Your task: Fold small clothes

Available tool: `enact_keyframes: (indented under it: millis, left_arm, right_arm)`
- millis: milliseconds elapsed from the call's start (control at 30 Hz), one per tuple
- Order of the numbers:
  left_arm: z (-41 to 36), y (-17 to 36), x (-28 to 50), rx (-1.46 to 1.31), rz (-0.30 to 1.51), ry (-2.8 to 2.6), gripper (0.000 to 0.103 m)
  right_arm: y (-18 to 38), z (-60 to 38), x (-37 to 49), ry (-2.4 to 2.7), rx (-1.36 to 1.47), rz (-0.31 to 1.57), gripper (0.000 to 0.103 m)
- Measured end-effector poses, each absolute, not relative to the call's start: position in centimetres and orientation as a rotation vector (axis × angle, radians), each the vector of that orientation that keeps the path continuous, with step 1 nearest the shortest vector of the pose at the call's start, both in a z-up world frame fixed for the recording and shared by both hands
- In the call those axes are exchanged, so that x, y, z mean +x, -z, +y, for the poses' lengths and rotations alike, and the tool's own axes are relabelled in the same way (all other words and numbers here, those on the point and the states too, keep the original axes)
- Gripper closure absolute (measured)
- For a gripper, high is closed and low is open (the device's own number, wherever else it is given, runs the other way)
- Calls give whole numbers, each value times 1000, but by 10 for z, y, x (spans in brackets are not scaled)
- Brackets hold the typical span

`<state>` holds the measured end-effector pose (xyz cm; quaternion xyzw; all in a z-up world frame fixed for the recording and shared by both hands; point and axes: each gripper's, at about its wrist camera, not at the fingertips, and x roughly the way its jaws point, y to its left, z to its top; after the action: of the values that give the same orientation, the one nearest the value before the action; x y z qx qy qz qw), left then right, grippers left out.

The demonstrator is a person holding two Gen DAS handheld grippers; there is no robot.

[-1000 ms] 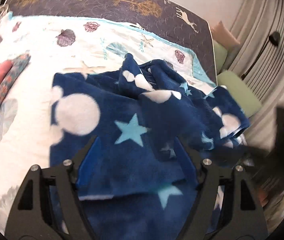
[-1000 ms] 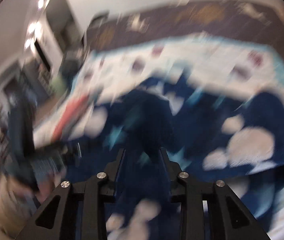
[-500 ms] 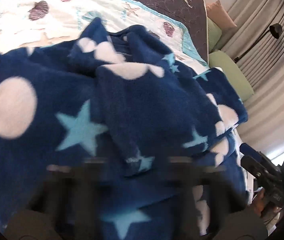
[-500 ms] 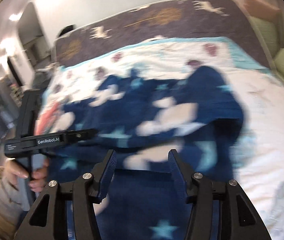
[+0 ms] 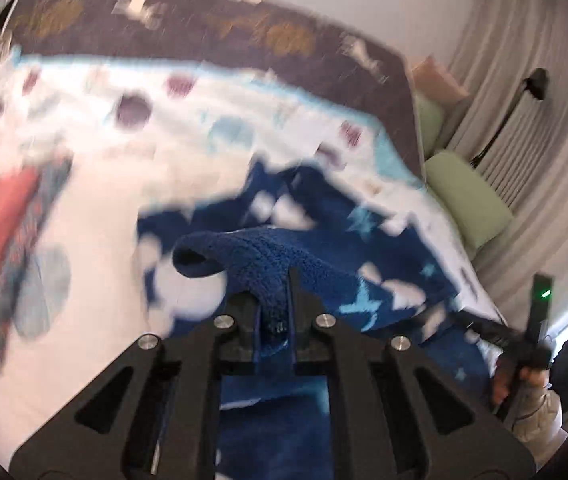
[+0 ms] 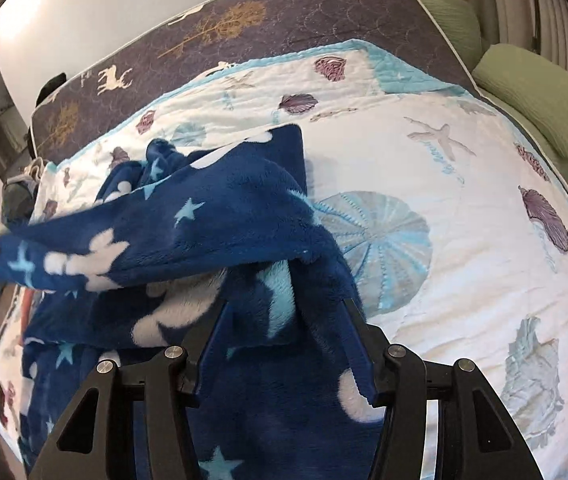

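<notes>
**Two grippers on one navy fleece garment on a bed**

One small garment, a navy fleece piece (image 6: 220,216) printed with pale blue stars and white mouse-head shapes, lies bunched on a white quilt (image 6: 463,208) patterned with seashells and starfish. The quilt covers a bed whose dark mattress cover (image 6: 284,16) shows white deer and gold trees.

In the left wrist view, the left gripper (image 5: 288,280) has its fingers pinched tightly together on a raised fold of the fleece, which drapes up and over them; the rest of this view is blurred. At its right edge, a hand (image 5: 523,376) grips the handle of the other tool, where one green light glows.

In the right wrist view, the right gripper (image 6: 284,316) has its fingers spread about halfway, with bunched fleece filling the gap between them; whether the pads press the cloth cannot be told.

A red and patterned cloth (image 5: 0,240) lies on the quilt to the left. Two green cushions (image 6: 539,92) sit beside the bed. No readable writing or brand shows.
</notes>
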<state>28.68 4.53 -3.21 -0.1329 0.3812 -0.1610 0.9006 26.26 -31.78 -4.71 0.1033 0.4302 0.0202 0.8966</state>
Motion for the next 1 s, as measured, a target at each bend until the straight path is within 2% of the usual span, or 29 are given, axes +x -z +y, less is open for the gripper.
enact_keyframes:
  millis: [133,200,233,267,433,533,600,633,667,833,900,1000]
  left_arm:
    - [46,68,287,-294,867,330,88]
    - [47,75,284,-287,889,312,68]
    - [50,78,280,-294,893,298,52]
    - [52,76,281,-312,885,282,47]
    - [61,61,295,-395,819,279,47]
    - [52,78,325,-389,906,256,47]
    - [51,92,341,-410,961,213,61]
    - [51,92,343,-411,956,207,82]
    - [50,88,341,-410,925,229,90]
    - [50,31,300,-278,617,232,91]
    - [51,34,306,-207,638,179,89]
    - [61,77,328,-198,819,103,89]
  right_arm:
    - [43,-312,258,-42,180,882,48]
    - [37,-310,257,-50,177,868,48]
    - [33,-310,257,-58,175,859,48]
    - [29,-308,257,-69,167,847,48]
    - [12,-291,265,-130,142,789,48]
    - [8,-276,280,-201,146,763,48]
    - [16,-272,292,-212,159,790,48]
    - [23,-272,299,-204,176,813,48]
    - [33,-273,306,-190,191,840,48]
    - [64,-283,307,-185,236,860,48]
    - [61,-280,305,-181,215,853,48]
    - [62,-276,303,-170,191,848,48]
